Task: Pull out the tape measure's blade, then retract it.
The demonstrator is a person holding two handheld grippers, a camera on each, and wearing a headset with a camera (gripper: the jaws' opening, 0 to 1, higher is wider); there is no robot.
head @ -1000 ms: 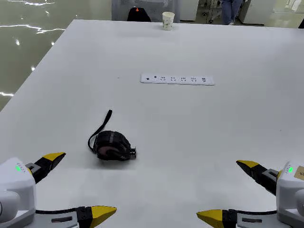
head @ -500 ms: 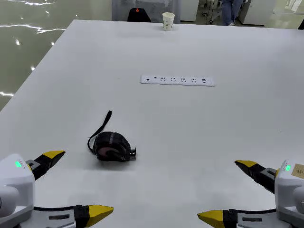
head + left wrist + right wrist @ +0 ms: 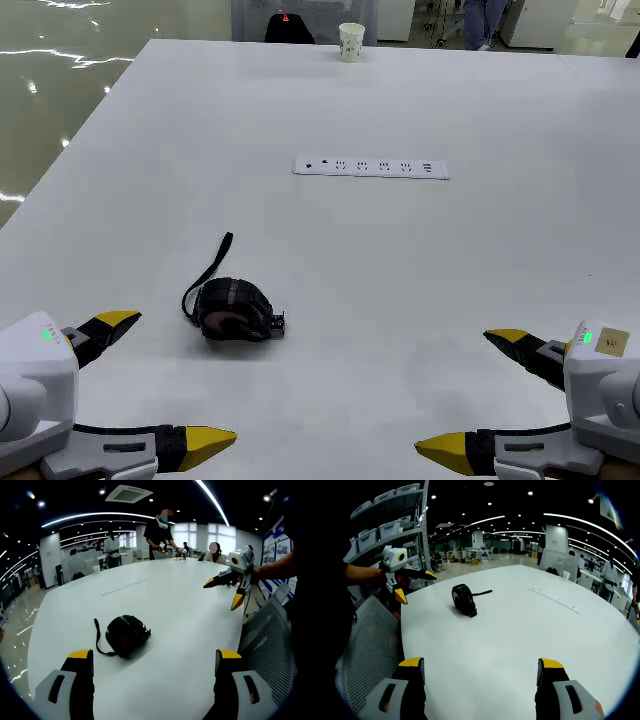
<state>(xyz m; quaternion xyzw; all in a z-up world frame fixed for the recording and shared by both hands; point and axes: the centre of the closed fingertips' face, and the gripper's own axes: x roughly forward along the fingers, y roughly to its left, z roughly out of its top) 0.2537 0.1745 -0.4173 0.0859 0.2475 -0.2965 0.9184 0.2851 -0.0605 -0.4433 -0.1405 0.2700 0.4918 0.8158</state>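
Both stand wide open and empty at the near edge of the desk (image 3: 420, 270): left hand-held gripper (image 3: 170, 378), right hand-held gripper (image 3: 467, 390). The tape measure (image 3: 235, 310) lies untouched, nearer the left, no blade drawn. Step in hand: approach. Next move, as judged: one steadies the tape measure, the other pinches its blade hook (image 3: 281, 320).

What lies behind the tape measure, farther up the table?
A white power strip lies flat beyond the tape measure, a paper cup at the far edge. Its body hides the spot beneath.
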